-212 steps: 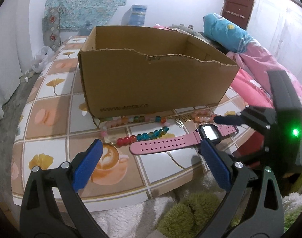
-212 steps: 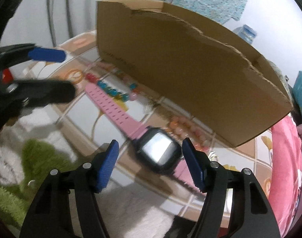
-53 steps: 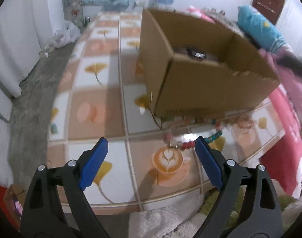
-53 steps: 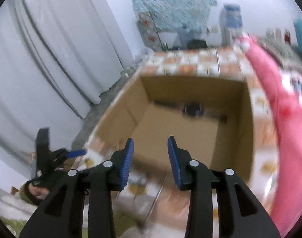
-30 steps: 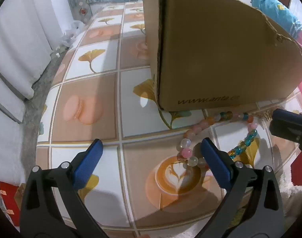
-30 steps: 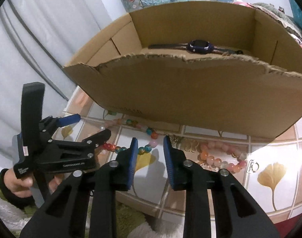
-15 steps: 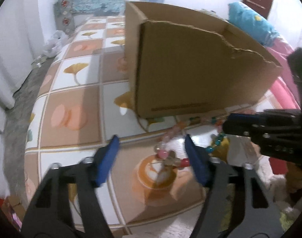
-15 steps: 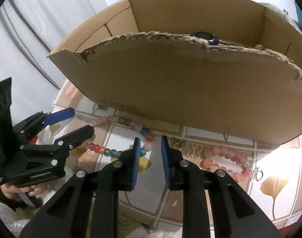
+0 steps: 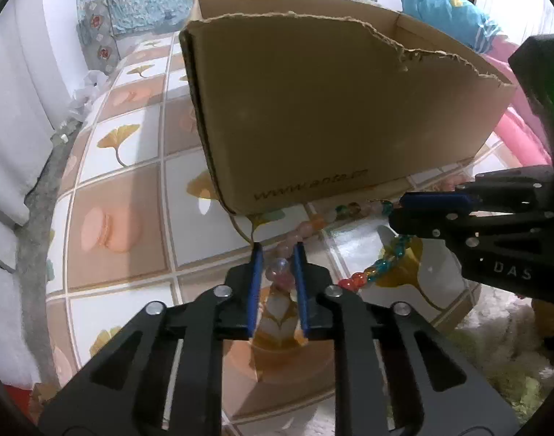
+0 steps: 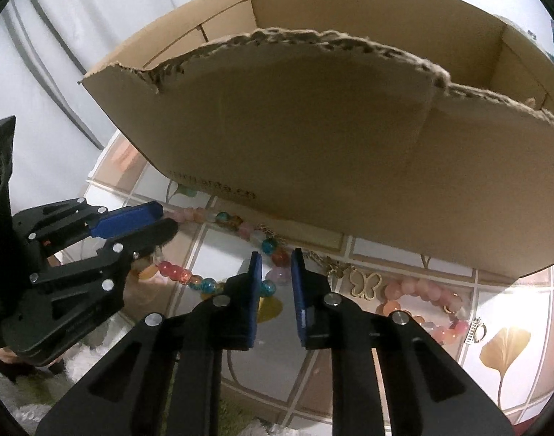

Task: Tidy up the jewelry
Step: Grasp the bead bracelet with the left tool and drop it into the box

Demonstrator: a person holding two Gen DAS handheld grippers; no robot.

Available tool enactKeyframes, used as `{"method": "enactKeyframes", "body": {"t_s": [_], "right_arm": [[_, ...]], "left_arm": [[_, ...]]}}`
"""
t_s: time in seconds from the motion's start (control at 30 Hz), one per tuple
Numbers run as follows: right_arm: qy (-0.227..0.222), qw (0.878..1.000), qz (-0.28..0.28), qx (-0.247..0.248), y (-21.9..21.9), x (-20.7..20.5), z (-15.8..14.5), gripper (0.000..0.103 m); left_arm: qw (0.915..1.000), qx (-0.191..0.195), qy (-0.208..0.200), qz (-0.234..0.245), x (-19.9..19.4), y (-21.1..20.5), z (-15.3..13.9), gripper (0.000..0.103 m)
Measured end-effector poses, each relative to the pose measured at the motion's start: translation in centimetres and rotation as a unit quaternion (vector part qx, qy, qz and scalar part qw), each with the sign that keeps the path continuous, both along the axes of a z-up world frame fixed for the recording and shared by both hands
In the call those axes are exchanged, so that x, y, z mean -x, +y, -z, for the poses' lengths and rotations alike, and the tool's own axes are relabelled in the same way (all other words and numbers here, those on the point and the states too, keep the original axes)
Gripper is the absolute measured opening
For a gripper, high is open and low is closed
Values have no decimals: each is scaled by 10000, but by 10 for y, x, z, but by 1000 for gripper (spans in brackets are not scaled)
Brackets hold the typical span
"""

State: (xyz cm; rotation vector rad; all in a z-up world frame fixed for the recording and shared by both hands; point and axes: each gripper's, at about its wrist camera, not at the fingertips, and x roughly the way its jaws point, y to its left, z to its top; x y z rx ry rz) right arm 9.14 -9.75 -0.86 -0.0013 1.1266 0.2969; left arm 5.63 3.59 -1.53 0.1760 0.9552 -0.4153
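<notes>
A long necklace of coloured beads (image 9: 377, 267) lies on the tiled table in front of a cardboard box (image 9: 331, 116). My left gripper (image 9: 277, 254) is shut on the pale beads at the necklace's left end. My right gripper (image 10: 273, 259) has its jaws narrowed around beads of the same necklace (image 10: 273, 250) near the box's front wall (image 10: 331, 138). A pink bead bracelet (image 10: 422, 290) and a gold butterfly charm (image 10: 366, 283) lie to the right. The inside of the box is hidden.
The table (image 9: 106, 225) has tiles with leaf and coffee prints; its front edge is near both grippers, with fluffy white and green fabric (image 9: 495, 363) below. Pink bedding (image 9: 520, 134) and a blue pillow (image 9: 448, 11) lie to the right beyond the box.
My left gripper has closed from wide open onto the necklace's left beads. My right gripper moved down and closer to the beads in front of the box.
</notes>
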Motion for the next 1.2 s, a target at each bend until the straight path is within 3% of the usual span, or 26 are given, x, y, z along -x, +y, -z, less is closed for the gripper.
{"method": "enactKeyframes", "body": {"t_s": [0.3, 0.57, 0.67, 0.83, 0.97, 1.07, 1.13, 1.2], "right_arm": [[-274, 9996, -1, -43, 10, 6, -7, 10], [-668, 9975, -136, -185, 11, 25, -30, 10], [-853, 9958, -217, -254, 10, 35, -43, 10], [-1387, 9891, -282, -416, -13, 49, -90, 10], [-2172, 9749, -399, -288, -18, 55, -133, 10], [-2505, 9668, -419, -281, -22, 37, -153, 10], [-2499, 9669, -411, -308, -24, 16, -158, 10], [-2131, 9744, -468, -538, -26, -21, -155, 10]], "left_arm": [[9998, 30, -113, 189, 8, -9, -2, 8], [9985, 365, -210, 349, 31, -9, -29, 8], [9971, 559, -336, 393, 40, -6, -49, 8], [9930, 843, -698, 441, 44, 0, -90, 8], [9836, 1065, -1313, 636, 42, 1, -141, 8], [9764, 1163, -1663, 739, 30, -7, -170, 8], [9731, 1224, -1786, 789, 6, -12, -183, 8], [9740, 1103, -1807, 802, -18, -19, -184, 8]]}}
